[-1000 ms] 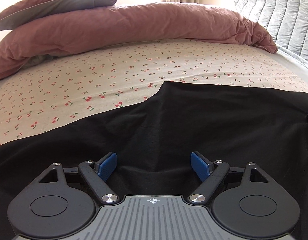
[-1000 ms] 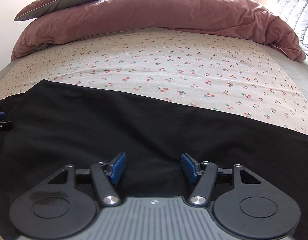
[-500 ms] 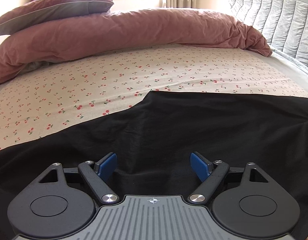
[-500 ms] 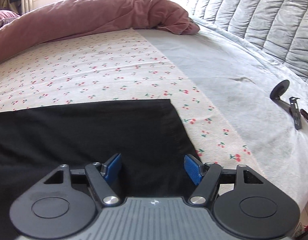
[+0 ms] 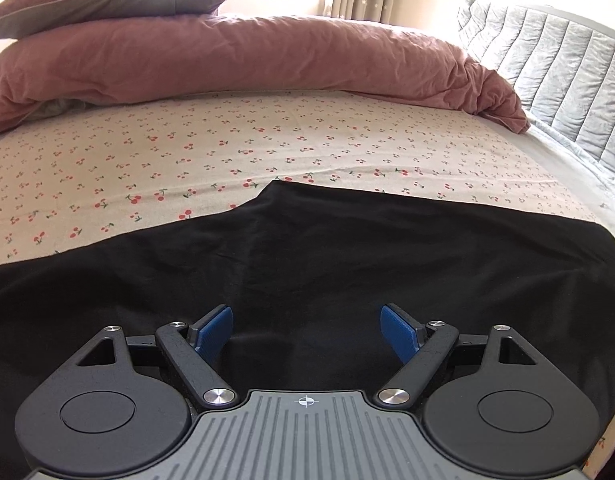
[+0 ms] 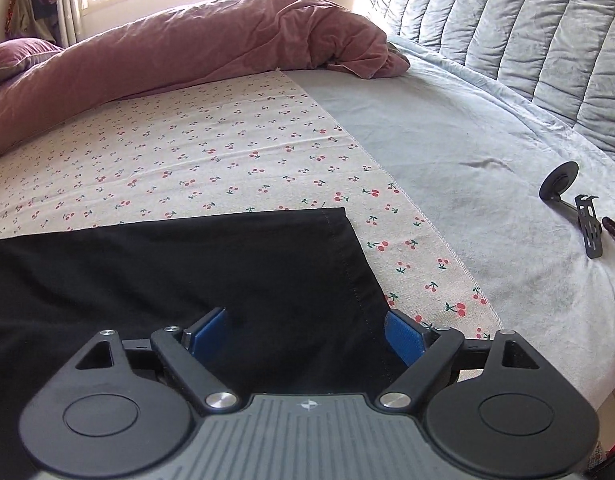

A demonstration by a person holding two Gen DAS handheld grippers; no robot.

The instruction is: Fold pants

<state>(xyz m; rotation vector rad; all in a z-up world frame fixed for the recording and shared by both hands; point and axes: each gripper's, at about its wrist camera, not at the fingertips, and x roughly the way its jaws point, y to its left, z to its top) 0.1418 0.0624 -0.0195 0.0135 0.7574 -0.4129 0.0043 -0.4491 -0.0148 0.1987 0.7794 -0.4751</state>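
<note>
1. Left wrist view: your left gripper [image 5: 306, 330] has its blue pads spread wide, holding nothing. The black pants [image 5: 347, 264] lie flat on the cherry-print sheet [image 5: 187, 152], directly under and ahead of the fingers. Their long axis runs across the view, left to right. The far edge steps up near the middle, likely the crotch or a fold line, though the dark cloth hides which.

2. Right wrist view: your right gripper [image 6: 306, 332] is also spread apart and empty. It sits over the pants [image 6: 187, 272] at their right end, where a stitched hem [image 6: 349, 256] runs toward you and passes just inside the right pad [image 6: 403, 336]. Beyond the hem are bare sheet, then the grey blanket [image 6: 467, 168] with a small black mount [image 6: 567, 192] well apart.

3. Judgement: your right hand is the nearer one to the hem end, so the first fold probably starts there, carrying that end leftward along the long axis while your left pins the middle.
</note>
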